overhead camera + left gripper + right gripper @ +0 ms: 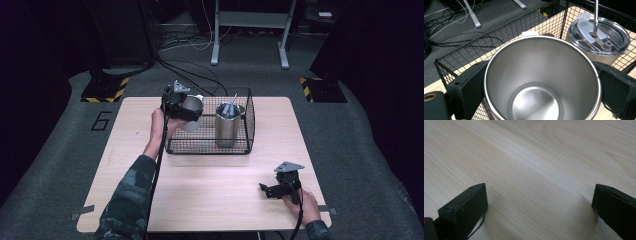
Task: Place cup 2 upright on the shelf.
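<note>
I'm holding the open steel cup [541, 77] clamped between my left gripper [184, 107]'s fingers, raised over the left end of the wire basket [210, 146], just beside the lidded tumbler [228, 124] (straw upright) standing inside. My right gripper [270, 190] is resting on the surface [215, 190], fingers spread, grasping nothing.

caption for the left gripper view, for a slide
Left gripper clamps an open steel cup over a wire basket, beside a lidded tumbler.

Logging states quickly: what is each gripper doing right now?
Left gripper: shut on the open stainless steel cup.
Right gripper: open, holding nothing, over the light wooden table.
</note>
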